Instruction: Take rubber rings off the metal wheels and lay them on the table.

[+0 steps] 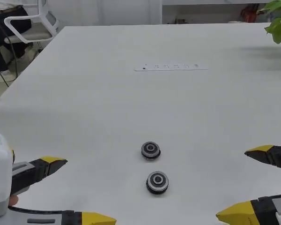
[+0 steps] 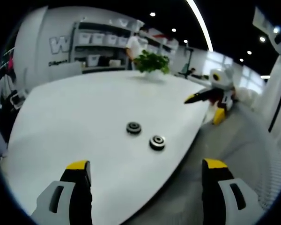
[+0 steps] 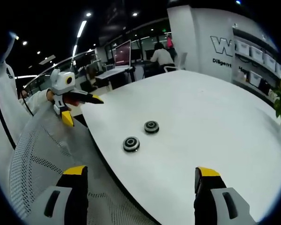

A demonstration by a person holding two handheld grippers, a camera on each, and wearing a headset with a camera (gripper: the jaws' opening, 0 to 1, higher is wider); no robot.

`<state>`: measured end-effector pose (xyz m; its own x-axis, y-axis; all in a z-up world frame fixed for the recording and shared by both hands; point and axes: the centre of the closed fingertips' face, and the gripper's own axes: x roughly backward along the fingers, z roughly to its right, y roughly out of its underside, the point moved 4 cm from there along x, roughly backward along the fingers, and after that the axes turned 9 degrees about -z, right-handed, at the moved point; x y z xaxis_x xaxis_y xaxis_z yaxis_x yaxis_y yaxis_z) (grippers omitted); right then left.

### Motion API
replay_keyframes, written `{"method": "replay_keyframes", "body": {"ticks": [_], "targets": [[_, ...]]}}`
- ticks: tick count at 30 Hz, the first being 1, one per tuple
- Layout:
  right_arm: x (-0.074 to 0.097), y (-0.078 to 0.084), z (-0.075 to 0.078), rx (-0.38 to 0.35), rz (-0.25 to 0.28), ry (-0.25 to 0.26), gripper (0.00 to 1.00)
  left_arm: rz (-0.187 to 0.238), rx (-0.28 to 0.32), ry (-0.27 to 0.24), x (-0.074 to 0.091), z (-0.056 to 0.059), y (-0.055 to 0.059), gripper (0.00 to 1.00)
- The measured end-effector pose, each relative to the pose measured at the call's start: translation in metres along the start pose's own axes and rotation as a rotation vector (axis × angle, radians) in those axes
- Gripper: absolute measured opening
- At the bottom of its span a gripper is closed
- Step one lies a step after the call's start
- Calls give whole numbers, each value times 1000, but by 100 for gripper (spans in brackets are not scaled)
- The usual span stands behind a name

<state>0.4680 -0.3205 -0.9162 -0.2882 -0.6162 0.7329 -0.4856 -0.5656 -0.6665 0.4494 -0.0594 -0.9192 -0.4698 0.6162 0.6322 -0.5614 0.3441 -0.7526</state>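
Note:
Two small metal wheels with black rubber rings lie flat on the white table: the farther wheel (image 1: 151,150) (image 2: 133,128) (image 3: 151,127) and the nearer wheel (image 1: 157,182) (image 2: 157,142) (image 3: 131,144). My left gripper (image 1: 82,190) (image 2: 145,171) (image 3: 79,110) stands open at the table's near left, well short of both wheels. At the near right my right gripper (image 1: 246,185) (image 3: 140,176) (image 2: 201,108) is open too, nothing between its yellow-tipped fingers. The wheels sit between the two grippers.
A strip of sockets (image 1: 171,67) is set into the table farther back. A potted plant (image 1: 278,21) (image 2: 152,62) stands at the far right corner. An office chair (image 1: 30,26) is beyond the far left edge. A person (image 3: 161,56) sits at a desk behind.

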Motion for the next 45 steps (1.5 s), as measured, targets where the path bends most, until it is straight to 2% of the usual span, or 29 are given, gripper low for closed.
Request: {"method": "replay_keyframes", "body": {"ticks": [5, 8, 12, 13, 17, 22, 26, 30, 32, 38, 45], "targets": [[-1, 0, -2, 9, -6, -18, 94, 13, 6, -33, 3, -4, -1, 100], [0, -1, 0, 5, 4, -5, 92, 22, 19, -28, 3, -4, -2, 100], [1, -1, 1, -5, 8, -1, 92, -1, 2, -14, 1, -1, 1, 100], [0, -2, 0, -4, 10, -6, 92, -2, -3, -23, 2, -3, 0, 100], [0, -1, 0, 11, 2, -7, 92, 19, 5, -6, 1, -1, -3, 100], [-1, -2, -3, -7, 15, -43, 92, 10, 7, -30, 2, -4, -2, 100], [0, -2, -2, 6, 15, -32, 91, 3, 5, -21, 1, -3, -1, 100], [0, -3, -3, -1, 23, -41, 91, -6, 0, -35, 1, -4, 0, 100], [0, -3, -3, 3, 21, -38, 91, -2, 3, -35, 1, -4, -1, 100], [2, -3, 0, -5, 25, -9, 90, -33, -14, -11, -2, 0, 3, 100], [2, -3, 3, 11, 15, 24, 89, -30, -21, 1, -1, 1, 3, 100]]}}
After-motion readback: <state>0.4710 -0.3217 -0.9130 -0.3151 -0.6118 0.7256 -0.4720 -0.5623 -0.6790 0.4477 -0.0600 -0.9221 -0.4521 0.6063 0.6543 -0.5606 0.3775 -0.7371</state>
